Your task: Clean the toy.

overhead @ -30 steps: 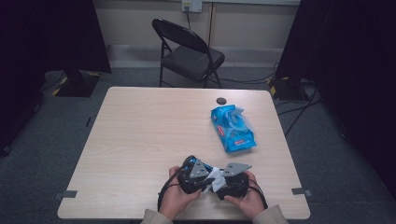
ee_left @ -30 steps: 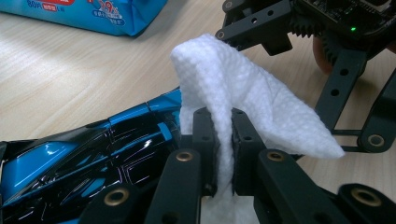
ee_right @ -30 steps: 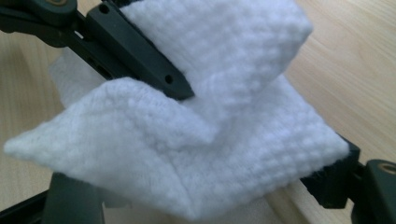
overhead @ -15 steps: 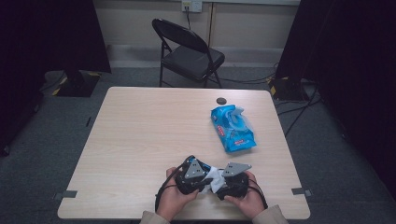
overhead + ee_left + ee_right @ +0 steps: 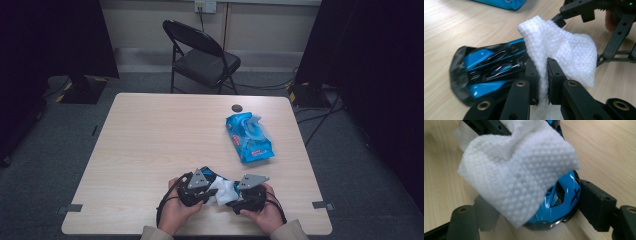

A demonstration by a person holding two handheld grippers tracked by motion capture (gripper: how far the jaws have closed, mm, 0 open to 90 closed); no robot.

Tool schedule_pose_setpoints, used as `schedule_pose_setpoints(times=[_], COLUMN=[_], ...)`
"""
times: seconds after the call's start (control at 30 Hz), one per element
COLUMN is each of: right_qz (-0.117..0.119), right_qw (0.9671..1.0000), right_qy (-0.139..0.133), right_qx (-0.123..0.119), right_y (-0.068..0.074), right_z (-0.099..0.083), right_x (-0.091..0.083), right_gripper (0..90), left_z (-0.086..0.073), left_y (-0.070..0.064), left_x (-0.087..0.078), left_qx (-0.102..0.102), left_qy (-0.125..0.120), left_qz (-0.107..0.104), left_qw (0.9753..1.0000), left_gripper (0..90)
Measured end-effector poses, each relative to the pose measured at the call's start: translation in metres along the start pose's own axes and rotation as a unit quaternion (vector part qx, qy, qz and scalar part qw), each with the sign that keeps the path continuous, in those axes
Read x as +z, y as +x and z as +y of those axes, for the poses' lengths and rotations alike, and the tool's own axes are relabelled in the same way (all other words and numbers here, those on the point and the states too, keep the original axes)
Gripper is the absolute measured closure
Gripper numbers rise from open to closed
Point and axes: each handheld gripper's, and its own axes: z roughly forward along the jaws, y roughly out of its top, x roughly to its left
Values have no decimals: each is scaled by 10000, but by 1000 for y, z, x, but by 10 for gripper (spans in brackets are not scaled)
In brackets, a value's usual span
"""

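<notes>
- Where the left gripper (image 5: 542, 75) is seen along its own jaws, these are closed down to a narrow gap on a fold of the white wipe (image 5: 564, 50), which is pinched between them.
- By the right gripper (image 5: 534, 206), the blue toy car (image 5: 559, 202) is clamped across its body, one jaw being pressed on each flank, with the wipe draped over the car's upper part.
- From the left gripper view, the car (image 5: 491, 67) is seen lying just behind and beside the wipe, close over the table (image 5: 454, 27).
- Seen from the high view, both grippers (image 5: 200, 186) (image 5: 248, 192) are held close together in the person's hands near the table's near edge (image 5: 125, 220), with the wipe (image 5: 222, 189) between them.
- Farther off, toward the right side of the table, a blue wipe pack (image 5: 248, 136) is laid with its flap open, well apart from the grippers.
- Just beyond the pack, a small dark round object (image 5: 236, 107) is found near the far edge.
- Behind the table, a black folding chair (image 5: 202, 55) is stood on the grey floor.
</notes>
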Motion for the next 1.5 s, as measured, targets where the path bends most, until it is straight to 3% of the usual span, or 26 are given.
schedule_pose_setpoints(times=[0.8,1.1,1.5], right_qz=[-1,-1,-2], right_qw=[10000,10000,10000], right_qy=[0,1,2], right_qx=[0,3,4], right_y=[0,0,0], right_z=[0,0,0], right_x=[0,0,0], right_gripper=[253,253,253], left_z=[-10,-17,-20], left_y=[16,27,31], left_x=[-15,-26,-31], left_qx=[-213,-304,-347], left_qy=[2,78,51], left_qz=[217,453,486], left_qw=[9995,9985,9982], left_gripper=[840,844,844])
